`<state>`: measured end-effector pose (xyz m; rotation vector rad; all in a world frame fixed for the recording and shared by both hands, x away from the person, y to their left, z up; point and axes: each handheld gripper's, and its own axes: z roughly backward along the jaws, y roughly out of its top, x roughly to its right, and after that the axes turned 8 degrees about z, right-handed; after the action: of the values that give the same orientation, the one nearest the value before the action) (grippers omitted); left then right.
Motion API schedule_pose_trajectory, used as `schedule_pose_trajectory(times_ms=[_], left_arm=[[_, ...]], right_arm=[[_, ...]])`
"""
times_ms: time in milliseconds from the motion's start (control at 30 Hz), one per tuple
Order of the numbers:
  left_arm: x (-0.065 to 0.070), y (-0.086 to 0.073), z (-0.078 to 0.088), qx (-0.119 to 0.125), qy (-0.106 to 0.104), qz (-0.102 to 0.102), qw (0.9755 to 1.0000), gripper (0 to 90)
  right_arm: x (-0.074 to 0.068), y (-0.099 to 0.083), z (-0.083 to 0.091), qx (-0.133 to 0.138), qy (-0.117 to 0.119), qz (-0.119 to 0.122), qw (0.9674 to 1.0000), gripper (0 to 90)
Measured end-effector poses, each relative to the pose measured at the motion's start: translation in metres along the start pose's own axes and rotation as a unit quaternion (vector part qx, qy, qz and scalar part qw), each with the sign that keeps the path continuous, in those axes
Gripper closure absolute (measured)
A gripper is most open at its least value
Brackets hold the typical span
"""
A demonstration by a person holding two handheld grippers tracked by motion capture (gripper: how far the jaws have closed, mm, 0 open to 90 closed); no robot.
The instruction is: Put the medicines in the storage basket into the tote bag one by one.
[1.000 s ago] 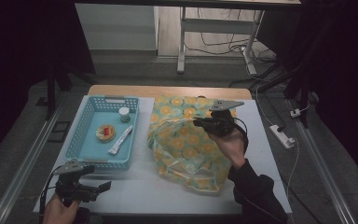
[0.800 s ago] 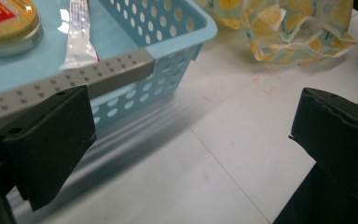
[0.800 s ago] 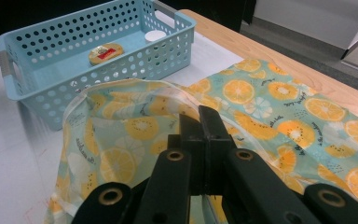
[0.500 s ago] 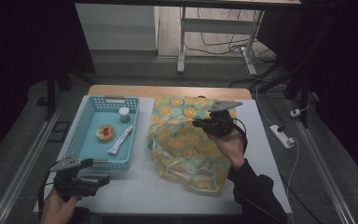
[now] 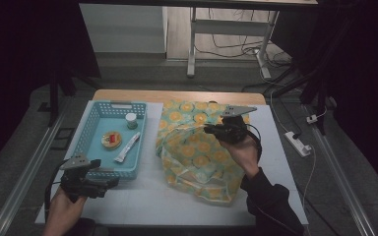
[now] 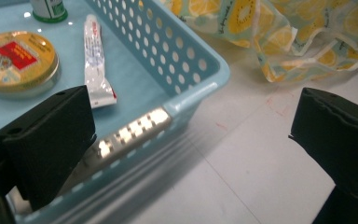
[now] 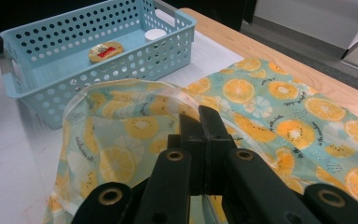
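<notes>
- Right tongs (image 7: 205, 140) are clamped on the rim of the citrus-print bag (image 5: 197, 152), jaws pressed together on a fold of its clear-lined edge and holding the mouth lifted off the desk (image 5: 152, 201).
- Left tongs (image 6: 191, 154) stand wide apart with nothing between them — they hover over the near corner of the blue basket (image 6: 200, 84), whose wall runs just ahead of one jaw.
- Ahead of the left tongs, inside the basket, lie a white tube (image 6: 95, 60), a round gold tin (image 6: 16, 58) beside it and a small jar (image 6: 49, 8) farther back; the bag lies off to their side, well apart from them.
- Risk: the thin film could slide out of the right tongs if the bag is tugged, and the mouth would flop shut — a judgement, since the grip covers only a narrow bit of edge.
- Risk: the open left jaws might catch the basket's perforated rim on the way in and shove the basket across the desk.
- Left gripper view gives the tube's print and the tin's red label at close range; in the high view these are small shapes.
- High view shows both hands at once and how far they sit from each other; the right gripper view shows the pinch itself.
</notes>
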<state>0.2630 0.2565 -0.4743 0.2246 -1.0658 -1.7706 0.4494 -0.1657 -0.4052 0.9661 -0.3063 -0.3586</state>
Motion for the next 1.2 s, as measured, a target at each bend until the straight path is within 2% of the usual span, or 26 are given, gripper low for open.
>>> schedule_pose_trajectory(times_ms=[200,267,367,567,733,867,1100,1200], left_arm=[[-0.004,0.012,-0.004,-0.007,0.001,-0.002,1.0,0.0],[-0.005,0.016,-0.004,-0.008,0.013,0.0,0.9999,0.0],[-0.009,0.022,-0.006,-0.009,0.016,0.006,0.9998,0.0],[-0.016,0.033,-0.011,-0.014,0.013,0.013,0.9997,0.0],[-0.019,0.043,-0.014,-0.02,0.021,0.009,0.9995,0.0],[-0.026,0.05,-0.017,-0.021,0.022,0.021,0.9993,0.0],[-0.042,0.061,-0.028,-0.028,0.03,0.029,0.9987,0.0],[-0.046,0.066,-0.031,-0.028,0.027,0.029,0.9988,0.0]], right_arm=[[0.0,0.0,0.001,0.001,-0.001,0.001,1.0,90.0],[0.0,0.0,0.001,0.001,-0.001,0.0,1.0,90.0],[0.0,0.0,0.001,0.001,-0.001,0.0,1.0,90.0],[0.001,0.0,0.001,0.001,-0.002,0.001,1.0,90.0],[0.001,0.0,0.002,0.001,-0.002,0.0,1.0,90.0],[0.002,0.0,0.001,0.001,0.0,-0.002,1.0,90.0],[0.001,0.001,0.002,0.003,0.0,-0.001,1.0,90.0],[0.001,0.0,0.002,0.003,0.0,0.0,1.0,90.0]])
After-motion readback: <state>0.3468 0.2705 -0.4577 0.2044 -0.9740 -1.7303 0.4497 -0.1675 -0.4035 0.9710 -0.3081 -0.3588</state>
